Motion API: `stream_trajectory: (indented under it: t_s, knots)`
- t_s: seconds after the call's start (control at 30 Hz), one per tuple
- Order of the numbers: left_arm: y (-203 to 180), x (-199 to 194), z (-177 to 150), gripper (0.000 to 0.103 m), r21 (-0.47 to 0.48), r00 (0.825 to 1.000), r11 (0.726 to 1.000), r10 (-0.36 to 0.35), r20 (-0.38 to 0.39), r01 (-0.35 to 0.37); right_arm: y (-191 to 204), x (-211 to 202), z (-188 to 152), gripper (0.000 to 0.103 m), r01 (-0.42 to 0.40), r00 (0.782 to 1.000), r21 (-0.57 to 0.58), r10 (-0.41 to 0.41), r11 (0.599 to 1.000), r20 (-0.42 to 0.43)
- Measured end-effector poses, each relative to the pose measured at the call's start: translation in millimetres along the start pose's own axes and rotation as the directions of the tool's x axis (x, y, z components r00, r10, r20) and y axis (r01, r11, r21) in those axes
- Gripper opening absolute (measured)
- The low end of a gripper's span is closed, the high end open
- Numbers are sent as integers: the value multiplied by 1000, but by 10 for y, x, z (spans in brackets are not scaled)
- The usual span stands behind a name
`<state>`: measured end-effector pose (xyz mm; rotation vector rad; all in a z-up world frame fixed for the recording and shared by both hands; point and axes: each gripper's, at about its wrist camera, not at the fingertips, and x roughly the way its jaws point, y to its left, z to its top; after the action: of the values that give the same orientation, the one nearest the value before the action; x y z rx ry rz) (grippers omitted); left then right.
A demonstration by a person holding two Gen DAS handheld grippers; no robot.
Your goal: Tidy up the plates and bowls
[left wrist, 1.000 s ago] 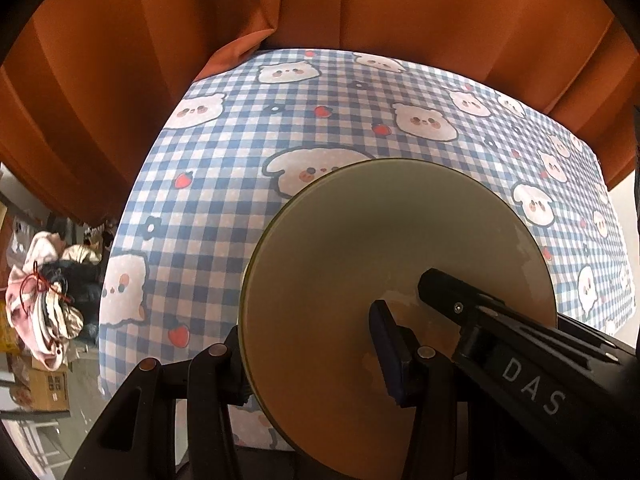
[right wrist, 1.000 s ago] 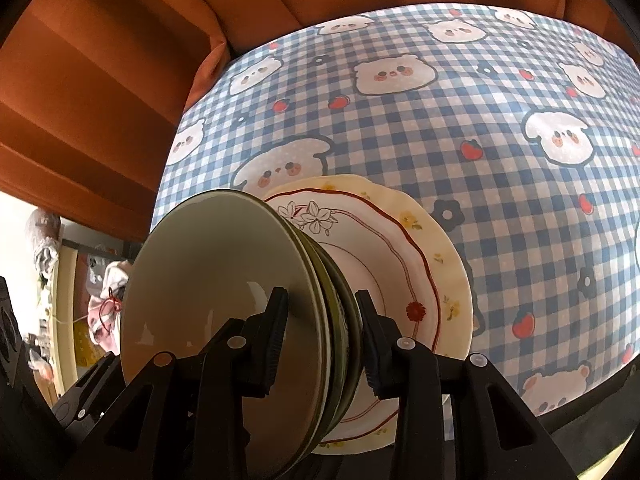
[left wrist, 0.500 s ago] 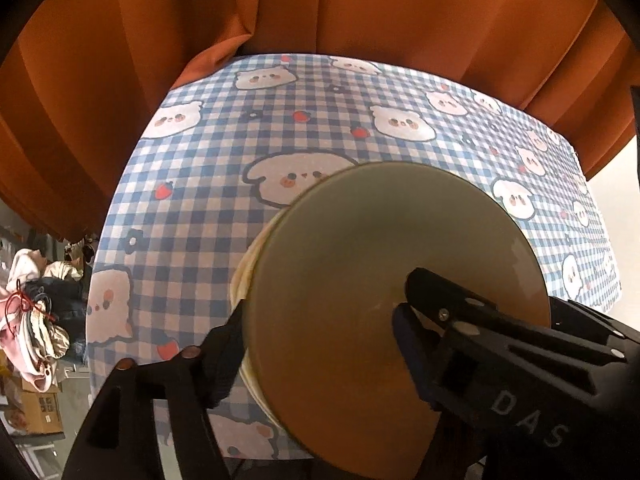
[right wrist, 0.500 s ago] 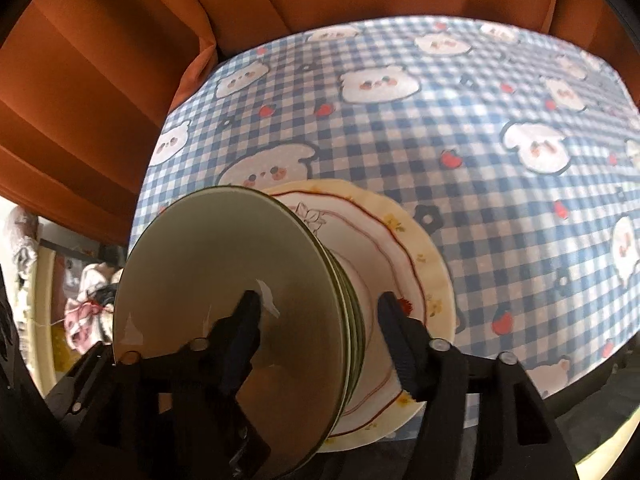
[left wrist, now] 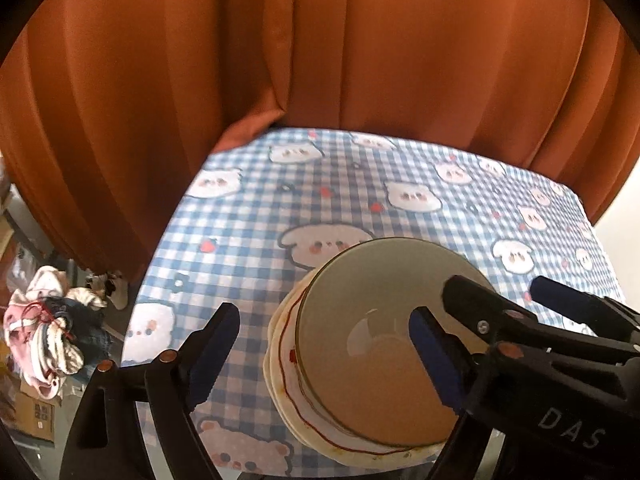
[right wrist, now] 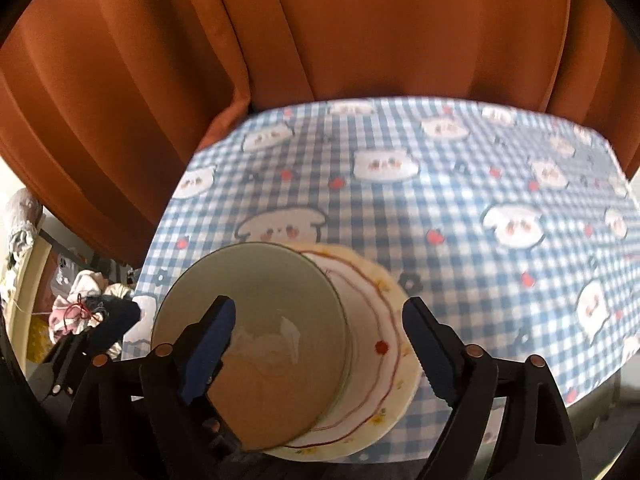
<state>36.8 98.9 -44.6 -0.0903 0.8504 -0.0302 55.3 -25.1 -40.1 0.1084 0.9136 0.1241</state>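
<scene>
A stack of green bowls (left wrist: 380, 344) sits on a cream floral plate with a red line (left wrist: 288, 364) at the near edge of the checked table. The same bowls (right wrist: 256, 328) and plate (right wrist: 380, 332) show in the right wrist view. My left gripper (left wrist: 320, 352) is open, raised above and behind the stack, jaws wide apart and holding nothing. My right gripper (right wrist: 320, 344) is open too, its jaws spread either side of the stack without touching it. The right gripper's black fingers (left wrist: 560, 344) cross the left wrist view.
The blue-and-white checked tablecloth with bear prints (right wrist: 460, 208) covers the table. Orange curtains (left wrist: 320, 60) hang behind and to the left. A pile of clothes (left wrist: 44, 328) lies on the floor beyond the table's left edge.
Both grippers have opened, let go of the bowls and pulled up and back. The bowl stack now rests on the floral plate.
</scene>
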Motion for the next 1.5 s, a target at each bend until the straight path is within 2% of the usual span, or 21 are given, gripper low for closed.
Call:
stream_trajectory:
  t_s: [0.17,0.3,0.4,0.53,0.7,0.9,1.13,1.5]
  knots:
    - [-153,-246,-143,90,8,996,999,41,81,-42,-127,-282,-136,90,-3,997,-27,5,1000,73]
    - [-337,-466,-324,98,36,984,997,68,164,-75,-298,-489,-308,90,5,992,-30,-1,1000,129]
    - [-445,-531,-462,99,49,977,994,85,195,-97,-450,-631,-470,90,30,986,-37,-24,999,166]
    - [-573,-551,-712,100,44,977,995,76,200,-86,-648,-708,-704,90,51,981,-34,-44,998,189]
    - [-653,-528,-988,100,31,977,996,76,200,-84,-872,-787,-1037,90,79,963,-25,-70,997,259]
    - [-751,-608,-1175,101,35,974,996,70,217,-80,-1024,-881,-1341,90,102,948,-20,-92,995,304]
    - [-758,-700,-1255,101,15,969,997,76,234,-82,-1154,-998,-1495,90,114,943,3,-109,993,313]
    - [-740,-767,-1283,101,4,967,997,75,245,-79,-1178,-1096,-1527,91,115,936,9,-111,993,335]
